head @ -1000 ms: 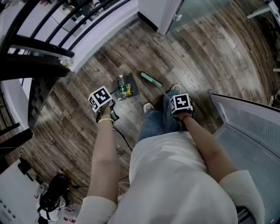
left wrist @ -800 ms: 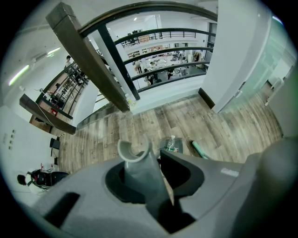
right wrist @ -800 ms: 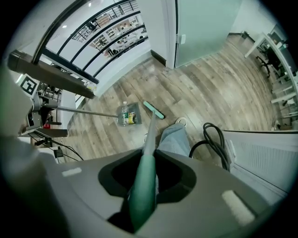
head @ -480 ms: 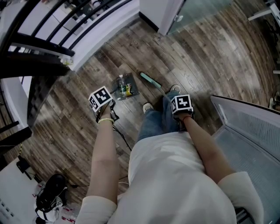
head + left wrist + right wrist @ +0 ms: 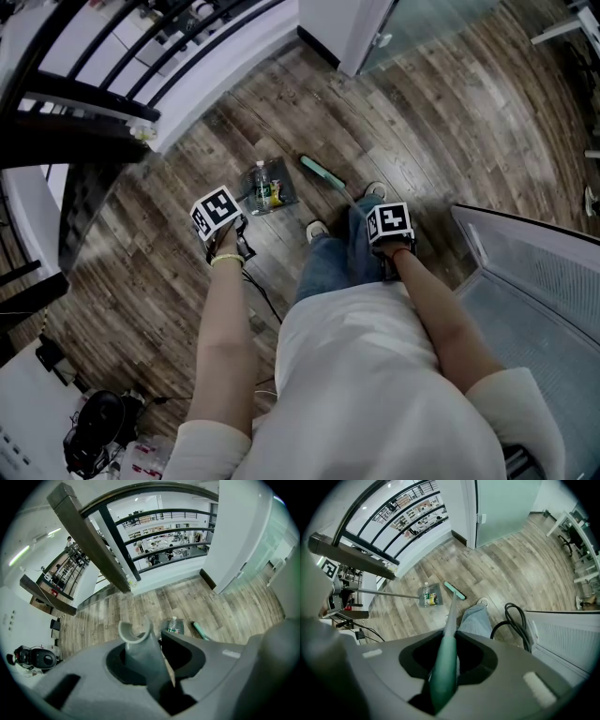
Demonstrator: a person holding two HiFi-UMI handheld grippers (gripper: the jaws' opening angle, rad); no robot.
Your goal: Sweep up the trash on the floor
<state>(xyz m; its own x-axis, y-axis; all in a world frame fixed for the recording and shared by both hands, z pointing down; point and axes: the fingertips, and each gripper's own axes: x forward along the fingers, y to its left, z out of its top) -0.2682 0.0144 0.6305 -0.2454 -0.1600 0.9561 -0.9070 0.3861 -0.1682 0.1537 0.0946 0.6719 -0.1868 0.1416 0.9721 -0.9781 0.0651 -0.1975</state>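
Near the dustpan [image 5: 287, 187], left tool [image 5: 143, 656] outstretched

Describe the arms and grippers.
The left gripper and right gripper: matte grey bodies, each topped by a white cube with black square markers. Cream sleeves, forearms bare; yellow-green band on left wrist, red band on right.

We look steeply down from the head, well above the wooden floor [image 5: 441, 103]. Our two gripper views sit close behind their jaws, facing forward and down. All three share the dustpan [image 5: 267, 187] and broom head [image 5: 322, 172], toward 12 o'clock.
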